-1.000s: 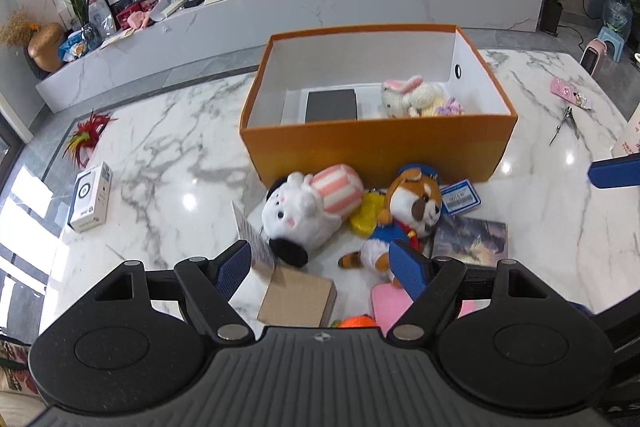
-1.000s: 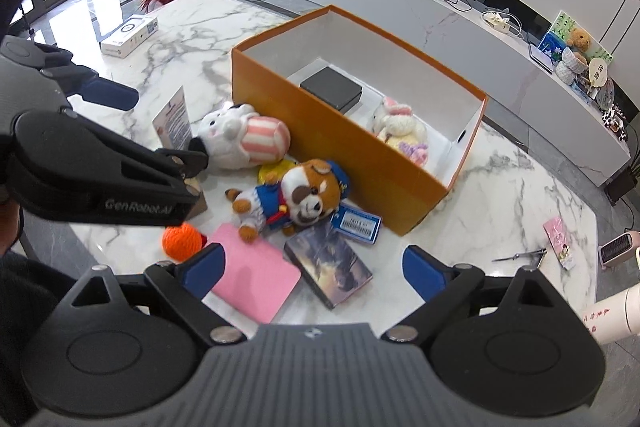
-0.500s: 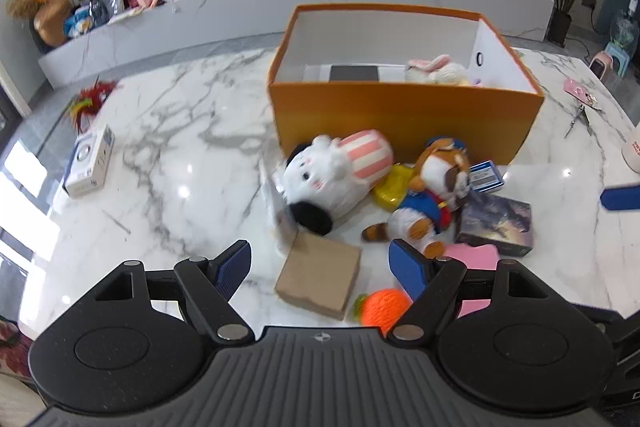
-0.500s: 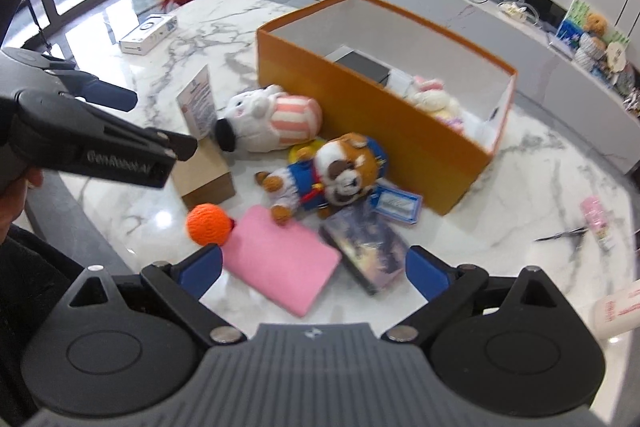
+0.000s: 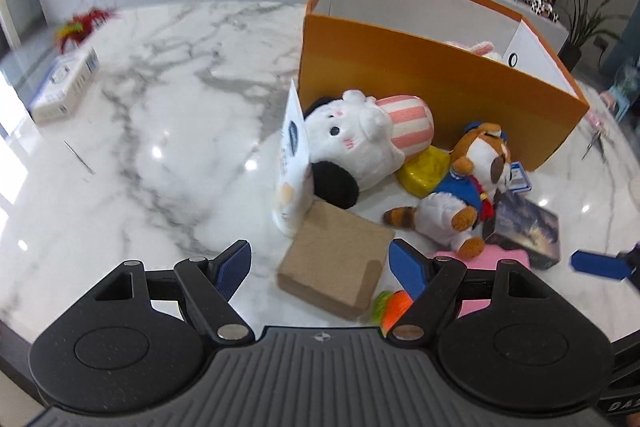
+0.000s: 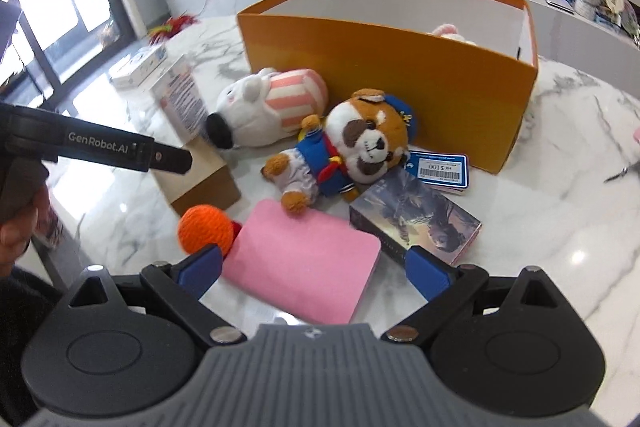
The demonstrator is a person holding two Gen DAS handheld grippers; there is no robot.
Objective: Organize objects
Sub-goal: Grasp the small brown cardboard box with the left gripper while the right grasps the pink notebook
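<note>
Both the left gripper (image 5: 320, 263) and the right gripper (image 6: 314, 273) gape empty over the tabletop (image 5: 168, 131), the right above the pink pad (image 6: 304, 259), seemingly soft and light, best pinched across its edges

Toys (image 6: 352, 147) crowd the orange box's (image 6: 400, 83) front wall; bare marble table (image 5: 160, 147) lies left.

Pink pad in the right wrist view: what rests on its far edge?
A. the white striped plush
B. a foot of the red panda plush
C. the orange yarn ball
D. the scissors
B: a brown foot of the red panda plush overlaps the far edge of the pink pad.
</note>
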